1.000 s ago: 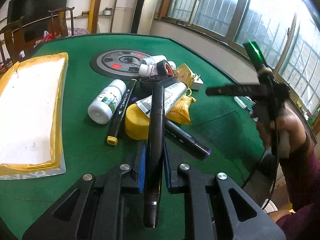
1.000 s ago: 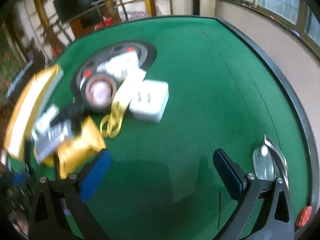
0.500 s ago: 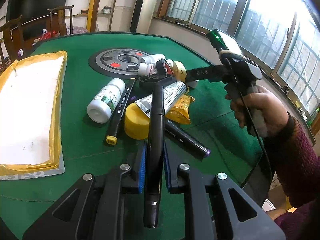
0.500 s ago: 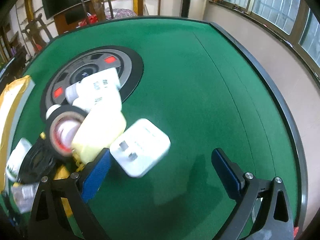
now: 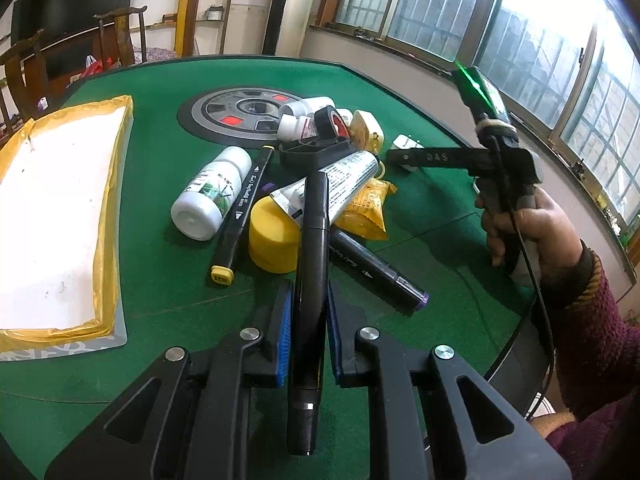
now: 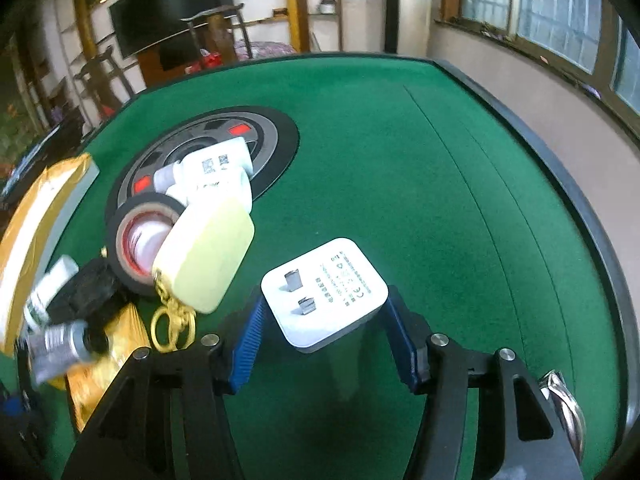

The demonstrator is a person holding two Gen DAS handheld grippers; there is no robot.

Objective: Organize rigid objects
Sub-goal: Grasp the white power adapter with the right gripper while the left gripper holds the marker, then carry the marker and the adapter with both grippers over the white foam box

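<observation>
My left gripper [image 5: 307, 312] is shut on a black marker [image 5: 311, 264] and holds it above the green table, pointing at a pile of objects. My right gripper [image 6: 325, 320] has its blue pads on both sides of a white plug adapter [image 6: 326, 294] that lies prongs up on the felt. The jaws look closed against its sides. The right gripper also shows in the left wrist view [image 5: 396, 157], reaching to the adapter [image 5: 405, 143]. The pile holds a white bottle [image 5: 211, 199], a yellow cap [image 5: 272, 242], a tube [image 5: 340, 184], more markers, and black tape [image 6: 138, 236].
A white foam tray with gold edging [image 5: 52, 216] lies at the left. A round grey and black disc [image 5: 240, 114] sits behind the pile. A pale yellow case with a gold chain [image 6: 206, 258] lies left of the adapter. The table's black rim [image 6: 600, 240] curves at the right.
My right gripper has moved in toward the pile and closed around the white plug adapter. My left gripper has held still with the marker.
</observation>
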